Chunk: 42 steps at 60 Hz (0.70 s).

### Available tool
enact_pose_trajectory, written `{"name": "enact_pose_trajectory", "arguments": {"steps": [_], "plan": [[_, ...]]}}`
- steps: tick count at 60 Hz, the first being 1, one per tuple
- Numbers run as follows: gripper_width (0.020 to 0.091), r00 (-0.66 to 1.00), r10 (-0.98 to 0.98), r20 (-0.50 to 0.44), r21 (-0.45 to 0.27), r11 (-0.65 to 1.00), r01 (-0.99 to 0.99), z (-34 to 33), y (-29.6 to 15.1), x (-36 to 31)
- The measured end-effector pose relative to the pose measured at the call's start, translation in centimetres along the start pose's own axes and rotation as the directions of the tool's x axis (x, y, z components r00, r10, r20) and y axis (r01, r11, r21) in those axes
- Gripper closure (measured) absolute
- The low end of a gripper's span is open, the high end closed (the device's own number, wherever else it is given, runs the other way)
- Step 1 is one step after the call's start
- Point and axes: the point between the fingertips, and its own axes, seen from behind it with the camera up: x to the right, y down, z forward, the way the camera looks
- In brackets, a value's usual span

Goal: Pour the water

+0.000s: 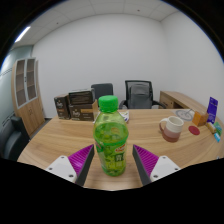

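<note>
A green bottle (110,137) with a green cap stands upright on a long wooden table (50,142). It has a bright label around its middle. The gripper (111,163) is low at the near edge of the table, and its two fingers are spread wide apart. The bottle stands between them, with a gap on each side, so nothing is squeezed. The left purple pad (76,161) and the right purple pad (146,158) both face the bottle.

Farther along the table, to the right, sits a white cup (172,127) on a dark red coaster (170,135). Beyond the table there are two dark office chairs (139,93) by the white wall.
</note>
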Motion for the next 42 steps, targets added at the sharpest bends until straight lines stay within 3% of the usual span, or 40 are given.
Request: {"name": "enact_pose_trajectory", "arguments": {"steps": [6, 10, 14, 25, 42], "plan": [[0.0335, 0.999, -0.036, 0.002, 0.060, 0.998, 0.036, 1.6, -1.0, -0.7], [0.0424, 0.999, -0.044, 0.000, 0.117, 0.992, 0.044, 2.1, -2.0, -1.0], [0.0578, 1.000, -0.019, -0.015, 0.155, 0.988, 0.021, 2.4, -2.4, -0.6], [0.0718, 1.000, -0.017, -0.010, 0.222, 0.975, 0.019, 2.7, -2.9, -0.4], [0.0744, 1.000, -0.003, -0.021, 0.233, 0.972, 0.008, 3.0, -3.1, -0.4]]}}
